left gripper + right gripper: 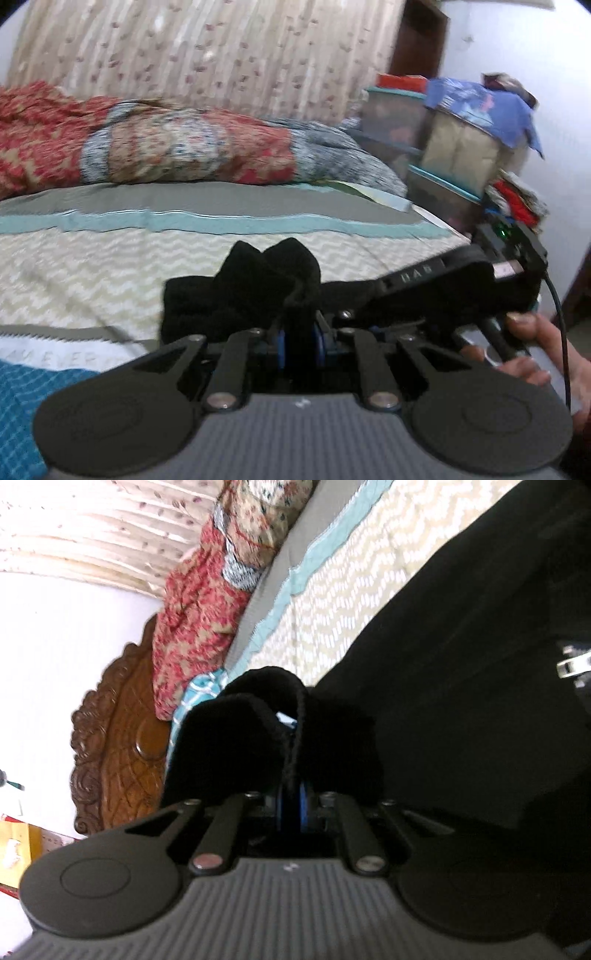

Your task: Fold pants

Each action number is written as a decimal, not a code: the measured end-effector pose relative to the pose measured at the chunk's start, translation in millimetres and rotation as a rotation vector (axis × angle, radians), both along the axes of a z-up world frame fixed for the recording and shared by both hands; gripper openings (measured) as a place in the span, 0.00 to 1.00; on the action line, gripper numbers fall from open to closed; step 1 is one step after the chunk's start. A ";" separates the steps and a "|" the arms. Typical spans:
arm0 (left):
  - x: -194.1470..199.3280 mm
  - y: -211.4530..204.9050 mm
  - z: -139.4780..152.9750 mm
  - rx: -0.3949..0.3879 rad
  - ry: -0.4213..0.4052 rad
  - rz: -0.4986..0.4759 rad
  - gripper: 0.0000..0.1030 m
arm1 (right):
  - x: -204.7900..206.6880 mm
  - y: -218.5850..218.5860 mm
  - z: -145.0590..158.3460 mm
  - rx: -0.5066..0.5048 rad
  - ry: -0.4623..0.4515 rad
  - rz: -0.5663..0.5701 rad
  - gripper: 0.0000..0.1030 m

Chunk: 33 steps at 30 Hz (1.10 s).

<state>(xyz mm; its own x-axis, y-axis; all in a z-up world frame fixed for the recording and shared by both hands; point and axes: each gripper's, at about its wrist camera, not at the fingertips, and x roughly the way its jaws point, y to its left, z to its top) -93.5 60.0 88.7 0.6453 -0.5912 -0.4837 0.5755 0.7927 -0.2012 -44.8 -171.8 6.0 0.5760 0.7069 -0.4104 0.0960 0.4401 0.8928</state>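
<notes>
The pants are black cloth. In the left wrist view my left gripper is shut on a bunched fold of them, held above the bed. The right gripper's body shows at the right, held by a hand. In the right wrist view, which is rolled sideways, my right gripper is shut on a hemmed edge of the pants. The rest of the black cloth stretches off to the right over the bed.
A red patterned quilt lies heaped at the far side of the bed. Stacked plastic bins with clothes stand at the right. A carved wooden headboard and a curtain stand behind the bed.
</notes>
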 end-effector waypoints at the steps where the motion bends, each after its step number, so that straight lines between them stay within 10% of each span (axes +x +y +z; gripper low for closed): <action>1: -1.0 -9.5 -0.5 0.009 -0.004 -0.024 0.13 | -3.8 -4.9 0.9 0.003 -0.005 -0.013 0.11; 8: -2.1 -61.7 -12.8 0.065 0.012 -0.169 0.16 | -25.3 -43.7 -4.8 0.020 0.001 -0.150 0.11; 13: 0.5 -96.6 -43.8 0.195 0.067 -0.248 0.55 | -30.0 -53.1 -1.7 -0.217 0.013 -0.238 0.16; 17: -9.2 -96.4 -45.3 0.223 0.051 -0.269 0.62 | -36.3 -63.0 10.6 -0.236 -0.062 -0.279 0.49; 25: -11.8 -37.6 -12.5 0.066 0.065 -0.130 0.74 | -17.2 -38.9 20.0 -0.336 -0.155 -0.170 0.76; 27: -5.8 -22.8 -10.9 0.029 0.095 -0.065 0.74 | -7.4 -25.1 12.0 -0.419 -0.130 -0.132 0.76; 31: 8.2 -6.6 -18.5 0.015 0.150 0.027 0.70 | -2.6 -11.4 6.1 -0.591 -0.114 -0.142 0.09; 33: 13.3 -5.5 -25.0 0.023 0.173 0.052 0.69 | -19.5 -25.7 15.7 -0.629 -0.164 -0.200 0.10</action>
